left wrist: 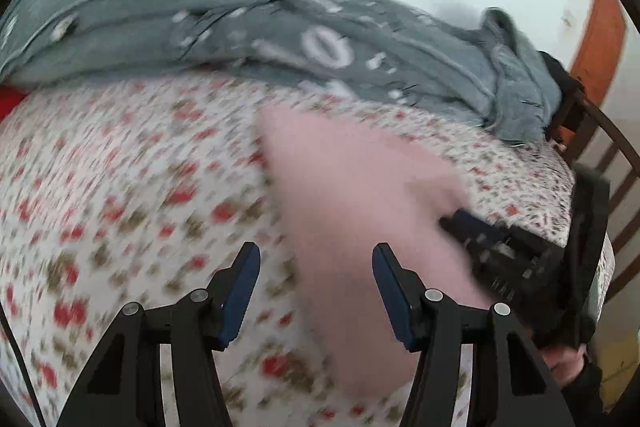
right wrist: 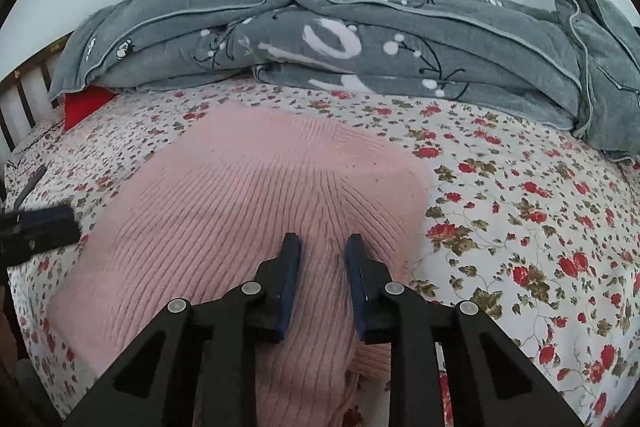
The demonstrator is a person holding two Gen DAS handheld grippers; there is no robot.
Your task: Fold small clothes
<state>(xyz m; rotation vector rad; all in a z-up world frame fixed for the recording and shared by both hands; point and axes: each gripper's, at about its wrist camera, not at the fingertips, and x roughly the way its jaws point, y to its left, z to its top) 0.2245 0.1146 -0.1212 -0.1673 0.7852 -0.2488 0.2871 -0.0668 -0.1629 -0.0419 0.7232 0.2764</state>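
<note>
A pink ribbed knit garment (right wrist: 240, 211) lies on the flowered bedsheet (right wrist: 520, 227). My right gripper (right wrist: 323, 247) is partly closed, with a bunch of the pink knit between its fingers. In the blurred left wrist view the garment (left wrist: 352, 195) is a pink patch ahead. My left gripper (left wrist: 316, 259) is open and empty just above the sheet, its right finger over the pink knit. The right gripper (left wrist: 452, 219) shows there at the garment's right edge. The left gripper (right wrist: 74, 217) shows at the left edge of the right wrist view.
A crumpled grey blanket (right wrist: 360, 39) with white marks lies across the far side of the bed. A red item (right wrist: 84, 103) sits under its left end. A dark slatted bed frame (right wrist: 20, 95) borders the left; wooden rails (left wrist: 616, 163) stand at the right.
</note>
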